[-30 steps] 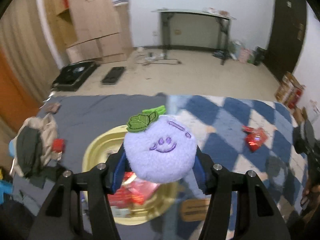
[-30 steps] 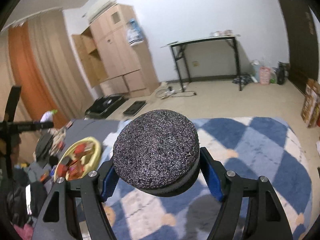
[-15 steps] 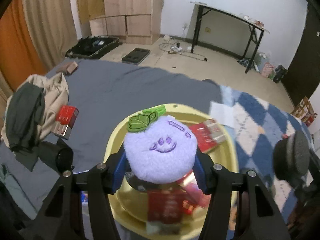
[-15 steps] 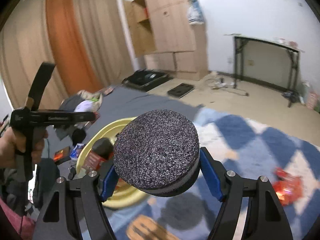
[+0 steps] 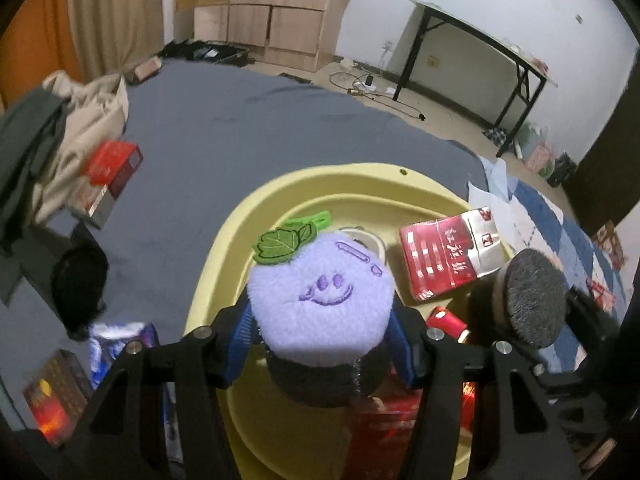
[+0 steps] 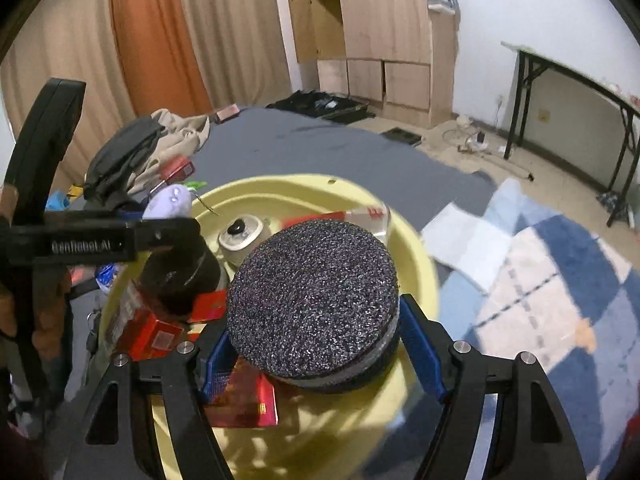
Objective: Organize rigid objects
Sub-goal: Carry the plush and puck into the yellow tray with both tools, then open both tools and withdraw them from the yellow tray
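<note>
A purple plush ball point(image 5: 320, 300) with a stitched smile and a green leaf sits between the blue pads of my left gripper point(image 5: 320, 332), which is shut on it. It hangs over the yellow basin point(image 5: 328, 172). In the right wrist view my right gripper point(image 6: 316, 344) is shut on a dark glittery round disc point(image 6: 312, 296), also above the yellow basin point(image 6: 280, 180). That disc point(image 5: 532, 296) shows at the right of the left wrist view, close beside the plush. The basin holds red boxes point(image 5: 444, 256), a cream round jar point(image 6: 240, 236) and a dark cylinder point(image 6: 180, 280).
The basin rests on a grey sheet point(image 5: 240, 120). To its left lie a heap of clothes point(image 5: 60, 132), a red box point(image 5: 112, 172), a black round thing point(image 5: 80, 280) and a blue packet point(image 5: 120, 344). A blue checked blanket point(image 6: 540, 280) spreads to the right. A hand point(image 6: 24, 280) holds the left gripper.
Both grippers have swung left and down from the checked blanket to above the yellow basin, each still holding its object. They now hang side by side, and the basin fills much more of both views.
</note>
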Motion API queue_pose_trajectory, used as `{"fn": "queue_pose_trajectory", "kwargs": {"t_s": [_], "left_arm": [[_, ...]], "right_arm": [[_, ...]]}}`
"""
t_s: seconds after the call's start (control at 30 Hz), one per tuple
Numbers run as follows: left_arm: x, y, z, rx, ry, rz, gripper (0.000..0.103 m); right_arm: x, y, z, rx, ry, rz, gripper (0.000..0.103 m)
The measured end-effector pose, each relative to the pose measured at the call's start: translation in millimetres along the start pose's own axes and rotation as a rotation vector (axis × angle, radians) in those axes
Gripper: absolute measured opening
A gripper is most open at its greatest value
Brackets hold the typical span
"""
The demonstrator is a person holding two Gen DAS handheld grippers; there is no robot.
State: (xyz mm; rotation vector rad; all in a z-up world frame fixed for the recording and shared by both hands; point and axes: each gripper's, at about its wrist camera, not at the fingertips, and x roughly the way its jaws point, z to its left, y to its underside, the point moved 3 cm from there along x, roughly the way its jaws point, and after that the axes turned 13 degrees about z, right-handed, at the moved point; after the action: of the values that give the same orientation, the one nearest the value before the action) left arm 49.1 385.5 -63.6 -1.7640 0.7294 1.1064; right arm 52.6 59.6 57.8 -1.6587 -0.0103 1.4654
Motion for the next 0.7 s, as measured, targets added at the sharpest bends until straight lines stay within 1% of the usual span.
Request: {"fn": "queue_pose_trajectory", "kwargs": {"t_s": [0.1, 0.13, 0.23, 0.27, 0.3, 0.33, 0.37, 0.4, 0.47, 0.5, 0.57, 0.63, 0.7], "left_arm": [[0, 2, 2, -0.012, 0.015, -0.021, 0.06], [0, 2, 2, -0.011, 0.018, -0.022, 0.06], [0, 3, 3, -0.004, 0.002, -0.031, 0.064], [0, 3, 3, -0.005, -0.003, -0.031, 0.068], [-1, 4, 4, -0.005, -0.01, -0.034, 0.075], [-4, 4, 4, -0.007, -0.019, -0.046, 0.079], [-9, 4, 5, -0.014, -0.023, -0.069, 0.087], [-20, 4, 4, -0.027, -0.01, -0.108, 0.096], [-35, 4, -1, -0.035, 0.0, -0.151, 0.103], [-47, 3, -6, -0.031, -0.003, -0.173, 0.103], [-68, 5, -22, -0.003, -0.014, -0.188, 0.103], [-86, 12, -41, 0.047, -0.026, -0.172, 0.103], [-103, 23, -62, 0.076, -0.04, -0.15, 0.103]], "right_arm": [[13, -4, 7, -0.007, 0.003, 0.012, 0.073], [12, -1, 7, -0.003, -0.002, 0.001, 0.073], [19, -4, 11, 0.008, -0.004, -0.001, 0.077], [17, -2, 10, 0.011, -0.002, 0.001, 0.08], [18, 0, 12, 0.01, -0.004, 0.007, 0.087], [16, 2, 13, 0.009, -0.011, 0.01, 0.09], [10, 4, 16, 0.002, -0.018, 0.007, 0.095], [7, 5, 19, -0.005, -0.02, 0.002, 0.097], [5, 6, 30, -0.02, -0.036, 0.001, 0.097], [-1, 9, 32, -0.024, -0.041, -0.004, 0.098], [-15, 16, 31, -0.01, -0.045, -0.022, 0.101], [-39, 26, 25, 0.026, -0.074, -0.06, 0.103], [-65, 38, 18, 0.056, -0.079, -0.099, 0.103]]}}
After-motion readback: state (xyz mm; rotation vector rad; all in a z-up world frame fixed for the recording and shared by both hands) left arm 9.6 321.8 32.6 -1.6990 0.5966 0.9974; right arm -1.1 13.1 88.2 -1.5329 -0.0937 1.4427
